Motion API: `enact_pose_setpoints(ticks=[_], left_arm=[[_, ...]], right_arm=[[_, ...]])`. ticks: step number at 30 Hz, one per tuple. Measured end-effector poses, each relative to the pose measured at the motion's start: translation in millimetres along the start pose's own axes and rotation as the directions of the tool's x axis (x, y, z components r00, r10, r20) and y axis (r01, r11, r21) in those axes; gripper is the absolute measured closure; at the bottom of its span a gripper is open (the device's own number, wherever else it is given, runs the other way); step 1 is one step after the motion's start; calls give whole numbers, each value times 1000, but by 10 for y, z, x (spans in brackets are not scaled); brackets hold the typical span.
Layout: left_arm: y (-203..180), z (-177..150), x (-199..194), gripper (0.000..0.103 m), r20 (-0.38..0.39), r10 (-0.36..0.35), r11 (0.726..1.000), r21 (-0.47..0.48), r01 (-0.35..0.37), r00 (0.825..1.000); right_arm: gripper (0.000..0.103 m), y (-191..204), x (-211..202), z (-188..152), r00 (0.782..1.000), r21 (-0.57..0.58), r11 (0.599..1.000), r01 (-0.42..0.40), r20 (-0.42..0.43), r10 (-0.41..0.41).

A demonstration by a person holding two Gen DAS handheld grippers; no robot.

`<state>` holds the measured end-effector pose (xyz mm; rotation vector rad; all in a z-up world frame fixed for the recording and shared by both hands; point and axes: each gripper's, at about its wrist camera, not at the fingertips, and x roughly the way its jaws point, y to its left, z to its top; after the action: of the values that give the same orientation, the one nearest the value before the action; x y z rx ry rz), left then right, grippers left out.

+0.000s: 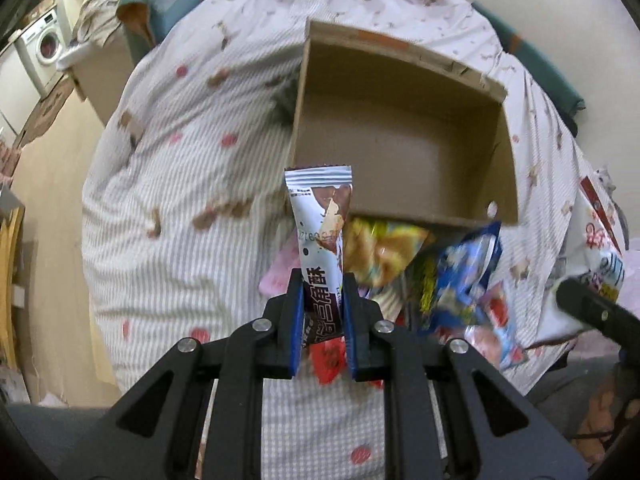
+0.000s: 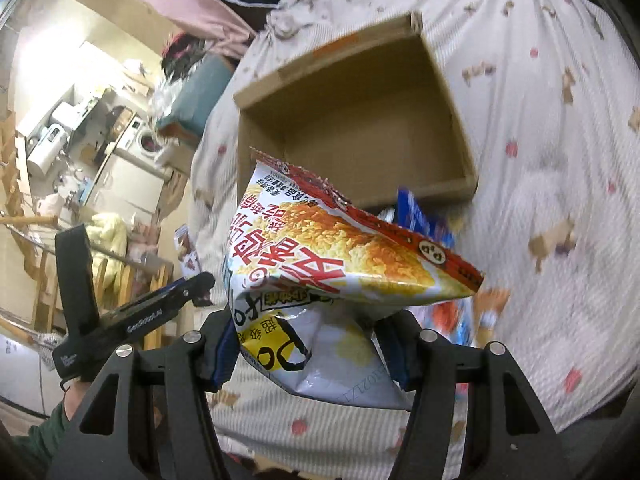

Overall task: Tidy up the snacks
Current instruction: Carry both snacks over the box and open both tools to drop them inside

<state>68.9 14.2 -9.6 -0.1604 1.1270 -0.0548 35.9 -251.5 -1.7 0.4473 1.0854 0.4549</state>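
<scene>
My left gripper (image 1: 322, 284) is shut on a slim white and brown snack stick pack (image 1: 322, 216), which stands upright above the bed. Beyond it lies an open, empty cardboard box (image 1: 400, 128) on the bedspread. A heap of snack packets (image 1: 440, 276) lies just in front of the box. My right gripper (image 2: 310, 340) is shut on the lower end of a large red, yellow and white snack bag (image 2: 340, 248), lifted clear of the bed in front of the same cardboard box (image 2: 360, 120). The left gripper (image 2: 132, 320) shows at the left of the right wrist view.
A striped bedspread (image 1: 180, 200) with small prints covers the bed. A teal cushion (image 1: 168, 4) lies at the head of the bed. A washing machine (image 1: 44, 44) and cabinets stand far left. More packets (image 2: 460, 312) lie beside the box in the right wrist view.
</scene>
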Motion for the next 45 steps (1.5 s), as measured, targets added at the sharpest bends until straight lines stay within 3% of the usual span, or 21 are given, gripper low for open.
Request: enact_pose_setpoints(ticks=[11,17,26,33,45], left_arm=[[-258,775,34,89,100,4,1000,28,-7,995],[-394,1035,245,89,128,12,998,61,-20,992],[-469,1055,749,89,87,2,998,64,-7,996],[-454,1067,805,89,102,12,997,71,-19,995],[-446,1046,827,88,101,17,997,79,-25,995]], right_arm=[[41,-70,-59,851,981,-55,998,38,191,-27],[41,-109,136,1204,971,-92,993,68,236,-45],[41,-316,598,1159,977,-143,978,149,171,-124],[41,-337,812,1183,975,-181,965,191,146,-166],[39,-377,947,1167,981,-162,970,182,102,-167]])
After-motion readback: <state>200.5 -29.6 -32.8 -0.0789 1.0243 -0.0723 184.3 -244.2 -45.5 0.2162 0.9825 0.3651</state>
